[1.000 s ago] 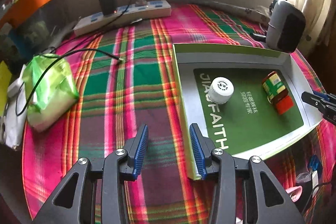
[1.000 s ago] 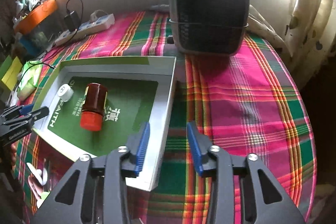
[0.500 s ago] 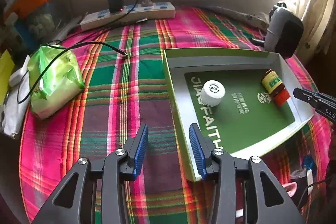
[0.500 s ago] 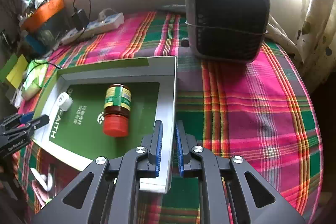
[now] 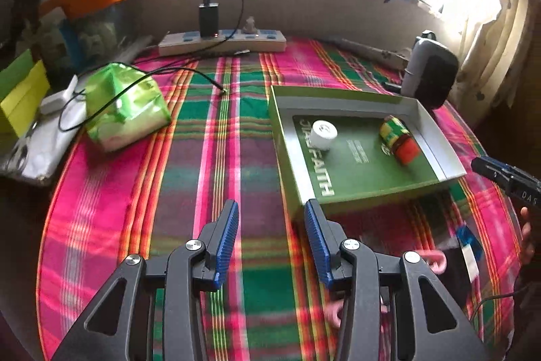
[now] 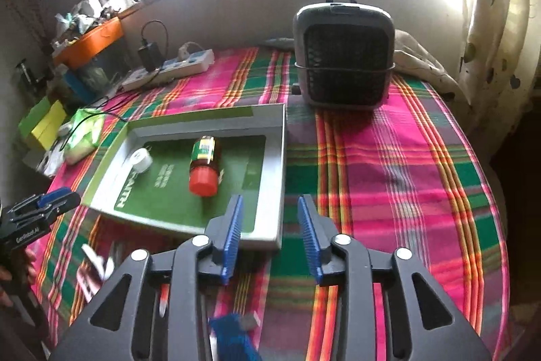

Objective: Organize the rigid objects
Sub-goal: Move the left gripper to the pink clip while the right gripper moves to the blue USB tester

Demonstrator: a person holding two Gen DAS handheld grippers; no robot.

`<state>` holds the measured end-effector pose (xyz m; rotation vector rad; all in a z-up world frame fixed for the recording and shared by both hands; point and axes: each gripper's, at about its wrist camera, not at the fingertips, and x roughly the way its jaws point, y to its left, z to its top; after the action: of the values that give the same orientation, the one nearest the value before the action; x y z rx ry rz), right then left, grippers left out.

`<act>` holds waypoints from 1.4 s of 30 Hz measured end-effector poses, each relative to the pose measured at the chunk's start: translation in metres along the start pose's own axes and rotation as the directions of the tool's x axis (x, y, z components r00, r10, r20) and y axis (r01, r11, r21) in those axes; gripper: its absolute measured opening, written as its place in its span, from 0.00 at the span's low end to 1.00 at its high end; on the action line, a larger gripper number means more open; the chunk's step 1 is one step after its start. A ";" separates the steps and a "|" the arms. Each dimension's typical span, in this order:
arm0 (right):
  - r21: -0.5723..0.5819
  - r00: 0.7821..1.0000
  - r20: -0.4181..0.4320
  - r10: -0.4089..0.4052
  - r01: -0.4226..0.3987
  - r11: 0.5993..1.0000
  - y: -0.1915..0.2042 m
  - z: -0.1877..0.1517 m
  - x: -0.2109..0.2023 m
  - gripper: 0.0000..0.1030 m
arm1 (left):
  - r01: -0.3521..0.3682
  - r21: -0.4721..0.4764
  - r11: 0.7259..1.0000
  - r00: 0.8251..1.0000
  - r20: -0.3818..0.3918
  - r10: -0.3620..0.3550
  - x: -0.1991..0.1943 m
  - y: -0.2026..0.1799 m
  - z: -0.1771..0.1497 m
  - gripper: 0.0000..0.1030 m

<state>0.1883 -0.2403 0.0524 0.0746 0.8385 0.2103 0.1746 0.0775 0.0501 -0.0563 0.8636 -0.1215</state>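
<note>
Left gripper [image 5: 270,239] at bottom centre of its view, jaws spread, nothing between them, over the plaid cloth [image 5: 209,164] on the desk. Right gripper [image 6: 269,235] at bottom centre of its view, jaws have just been opening and now stand apart, empty, just in front of the near edge of the box lid.

Green-and-white box lid [image 6: 282,164] lies flat, centre-left in right view, centre-right in left view. Inside it: brown jar [image 6: 203,164] with red cap lying on its side, and a white round container [image 6: 142,159] near the lid's left wall, the two apart.

Grey fan heater [image 6: 343,56] upright behind the lid. Power strip [image 5: 223,42] upper centre in left view. Green bag [image 5: 125,105] at left.
</note>
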 end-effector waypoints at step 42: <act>-0.112 0.996 -0.087 0.011 -0.021 0.993 0.020 -0.092 -0.015 0.47 | 0.089 0.030 0.996 0.992 -0.091 -0.086 -0.011 -0.052 -0.074 0.42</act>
<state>0.1066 -0.2253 0.0048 -0.0339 0.9106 0.2771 0.1063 0.0278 0.0156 -0.0572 0.9488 -0.2222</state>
